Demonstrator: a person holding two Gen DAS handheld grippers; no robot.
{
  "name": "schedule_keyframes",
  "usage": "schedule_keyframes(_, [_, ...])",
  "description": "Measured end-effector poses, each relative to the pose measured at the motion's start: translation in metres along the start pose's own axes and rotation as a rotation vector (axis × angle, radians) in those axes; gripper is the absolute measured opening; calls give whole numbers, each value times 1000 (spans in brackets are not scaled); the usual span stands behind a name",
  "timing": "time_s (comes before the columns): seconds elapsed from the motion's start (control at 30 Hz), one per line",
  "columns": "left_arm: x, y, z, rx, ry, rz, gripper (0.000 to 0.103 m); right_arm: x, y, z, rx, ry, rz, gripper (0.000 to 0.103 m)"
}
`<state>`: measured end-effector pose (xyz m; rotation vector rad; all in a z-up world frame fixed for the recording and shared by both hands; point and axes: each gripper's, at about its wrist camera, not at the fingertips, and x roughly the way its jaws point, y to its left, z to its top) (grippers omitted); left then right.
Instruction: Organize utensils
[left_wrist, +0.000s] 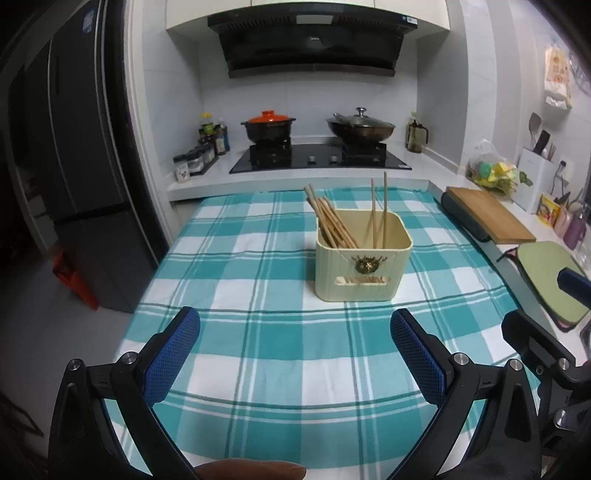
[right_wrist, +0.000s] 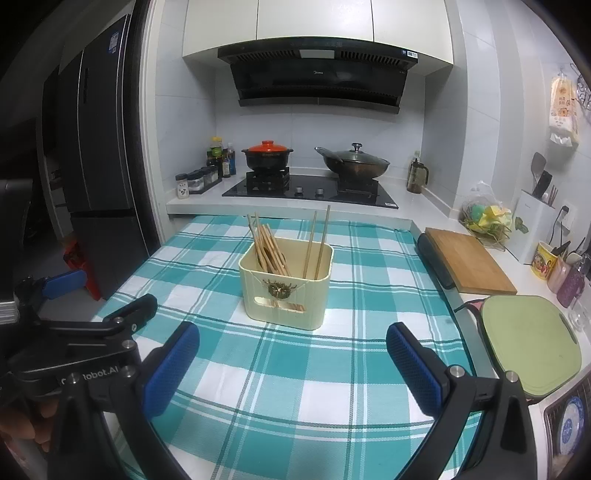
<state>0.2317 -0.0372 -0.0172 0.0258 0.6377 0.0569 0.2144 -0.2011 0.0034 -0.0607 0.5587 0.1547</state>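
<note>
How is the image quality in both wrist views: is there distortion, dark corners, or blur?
Left wrist view: strong fisheye bending of the checked cloth lines, black corners, the cream holder sharp. Right wrist view: same curving and dark corners, dim fridge side, holder in focus, no strong glare.

Home kitchen — range hood (right_wrist: 317, 75), gas hob (right_wrist: 310, 190), clay pot (right_wrist: 267, 155), wok (right_wrist: 354, 162), fridge (right_wrist: 99, 147)

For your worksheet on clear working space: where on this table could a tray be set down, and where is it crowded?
Free: the checked cloth between the cream holder and both open hand-held grippers, left and right, plus the cloth left of the holder. Crowded: the right-hand counter, with wooden board and green board.
</note>
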Motion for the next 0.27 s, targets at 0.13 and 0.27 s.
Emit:
schedule_keyframes(0.13, [3,1,-2,-10,5,2,103,5,-4,-1,10,14,-8,103])
schedule_keyframes(0.27, [2,-1,-2,-3,-3,12,103,8,-8,-2,14,21,-12,103])
